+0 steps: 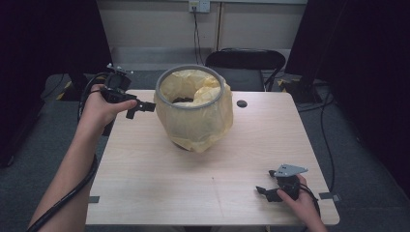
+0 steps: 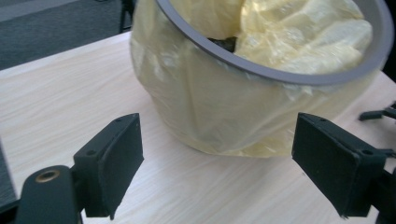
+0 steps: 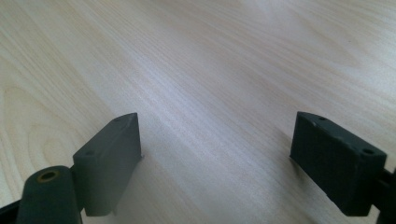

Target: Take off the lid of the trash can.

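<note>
A grey-rimmed round bin [image 1: 193, 104] lined with a yellow plastic bag [image 1: 203, 125] stands on the far middle of the wooden table [image 1: 145, 183]. My left gripper [image 1: 140, 107] is held just left of the bin's upper rim, open, with nothing between its jaws. Along its jaws [image 2: 219, 163] I see the bag-covered bin wall [image 2: 224, 107] and grey rim [image 2: 280, 70] close ahead. My right gripper [image 1: 265, 182] rests low near the table's front right, open and empty, over bare wood [image 3: 210, 70].
A black chair [image 1: 244, 65] stands behind the table. A small dark round hole [image 1: 241, 103] sits in the tabletop right of the bin. Cables trail on the floor at the right, and a wall socket [image 1: 199, 6] is at the back.
</note>
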`<state>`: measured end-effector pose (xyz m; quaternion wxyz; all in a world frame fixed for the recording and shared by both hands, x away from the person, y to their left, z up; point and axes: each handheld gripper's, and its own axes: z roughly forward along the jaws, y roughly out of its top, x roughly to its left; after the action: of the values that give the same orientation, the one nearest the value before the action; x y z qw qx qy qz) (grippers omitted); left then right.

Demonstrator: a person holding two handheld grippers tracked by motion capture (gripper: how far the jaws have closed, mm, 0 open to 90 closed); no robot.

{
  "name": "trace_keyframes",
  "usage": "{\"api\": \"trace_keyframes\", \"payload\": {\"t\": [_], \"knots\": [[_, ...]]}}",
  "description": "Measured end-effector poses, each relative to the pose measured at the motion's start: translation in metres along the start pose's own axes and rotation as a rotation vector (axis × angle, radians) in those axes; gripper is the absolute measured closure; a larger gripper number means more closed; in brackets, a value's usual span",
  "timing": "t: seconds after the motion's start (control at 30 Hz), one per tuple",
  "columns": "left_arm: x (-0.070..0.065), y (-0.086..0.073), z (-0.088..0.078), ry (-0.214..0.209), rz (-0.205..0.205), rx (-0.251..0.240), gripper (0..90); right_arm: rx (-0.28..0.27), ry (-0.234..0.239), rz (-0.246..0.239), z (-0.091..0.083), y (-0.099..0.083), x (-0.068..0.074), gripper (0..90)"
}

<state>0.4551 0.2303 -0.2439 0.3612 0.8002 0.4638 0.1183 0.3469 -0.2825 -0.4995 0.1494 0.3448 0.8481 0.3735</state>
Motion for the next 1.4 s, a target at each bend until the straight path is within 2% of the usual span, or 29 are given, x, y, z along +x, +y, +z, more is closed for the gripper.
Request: {"api": "trace_keyframes", "payload": {"t": [0.4, 0.5, 0.6, 0.73, 0.83, 0.9, 1.13, 1.23, 1.33, 1.4], "knots": [[0.001, 0.020, 0.009, 0.029, -0.011, -0.001, 16.1, 0.001, 0.003, -0.001, 0.000, 0.000, 0.000, 15.3], [0.002, 0.025, 0.014, 0.029, -0.030, 0.000, 16.1, 0.001, 0.003, 0.000, 0.000, 0.000, 0.000, 15.3], [0.002, 0.031, 0.016, 0.049, -0.042, -0.001, 16.6, 0.001, 0.002, 0.000, 0.000, 0.000, 0.000, 15.3], [0.002, 0.037, 0.020, 0.054, -0.061, -0.038, 24.3, 0.002, 0.004, -0.001, 0.000, 0.000, 0.000, 15.3], [0.001, 0.041, 0.024, 0.069, -0.066, -0.030, 24.6, 0.004, 0.008, -0.004, 0.000, 0.000, -0.001, 14.5], [0.000, 0.042, 0.028, 0.078, -0.055, -0.024, 25.7, 0.003, 0.010, -0.004, 0.000, 0.000, -0.001, 14.4], [0.001, 0.049, 0.039, 0.102, -0.071, 0.011, 28.7, 0.004, 0.016, -0.010, 0.001, 0.001, -0.002, 14.3], [0.001, 0.051, 0.044, 0.092, -0.113, 0.029, 31.8, 0.004, 0.016, -0.010, 0.001, 0.001, -0.002, 14.3], [0.002, 0.055, 0.047, 0.111, -0.174, 0.047, 35.3, 0.003, 0.018, -0.009, 0.001, 0.001, -0.002, 14.3], [0.000, 0.057, 0.050, 0.121, -0.174, 0.069, 44.4, 0.003, 0.019, -0.009, 0.001, 0.001, -0.002, 14.3]]}}
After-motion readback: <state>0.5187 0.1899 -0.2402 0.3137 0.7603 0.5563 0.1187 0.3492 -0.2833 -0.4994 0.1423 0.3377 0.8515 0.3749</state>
